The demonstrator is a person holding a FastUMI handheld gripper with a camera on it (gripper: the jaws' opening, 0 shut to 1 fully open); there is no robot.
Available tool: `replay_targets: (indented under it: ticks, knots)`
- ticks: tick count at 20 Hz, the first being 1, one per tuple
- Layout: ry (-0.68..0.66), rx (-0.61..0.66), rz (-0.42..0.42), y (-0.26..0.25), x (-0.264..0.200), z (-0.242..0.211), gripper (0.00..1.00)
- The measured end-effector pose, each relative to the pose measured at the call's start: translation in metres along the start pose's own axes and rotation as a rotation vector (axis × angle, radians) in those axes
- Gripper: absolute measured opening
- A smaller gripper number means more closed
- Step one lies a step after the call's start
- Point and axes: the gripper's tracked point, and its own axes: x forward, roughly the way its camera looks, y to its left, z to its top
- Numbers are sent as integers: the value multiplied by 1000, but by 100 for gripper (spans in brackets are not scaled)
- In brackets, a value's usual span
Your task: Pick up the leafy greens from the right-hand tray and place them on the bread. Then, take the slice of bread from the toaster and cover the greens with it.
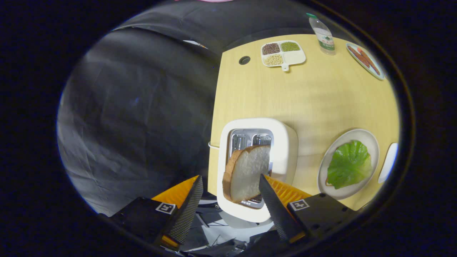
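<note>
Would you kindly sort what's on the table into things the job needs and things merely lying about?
Needed: bread slice in toaster; greens on plate; open gripper around the slice.
Lying about: divided dish, bottle, far plate, tray.

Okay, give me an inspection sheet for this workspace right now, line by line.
Surface: light wooden table, round grommet hole.
Job's things: bread slice standing in white toaster; leafy greens on bread on plate.
Clutter: divided tray of grains, water bottle, dish of sausages.
Grippers: gripper with jaws open on either side of the slice, not pressing.
Cables: nothing seen.
Surroundings: black cloth wall.
</note>
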Motion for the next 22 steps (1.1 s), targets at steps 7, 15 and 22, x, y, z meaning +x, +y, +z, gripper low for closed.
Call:
replay_targets:
  ticks: [7, 15, 22]
  knots:
    - [55, -25, -54, -17, 12, -6, 52]
    - [56, -13, -43, -37, -17, 3, 8]
    - [16, 12, 86, -27, -67, 9, 7]
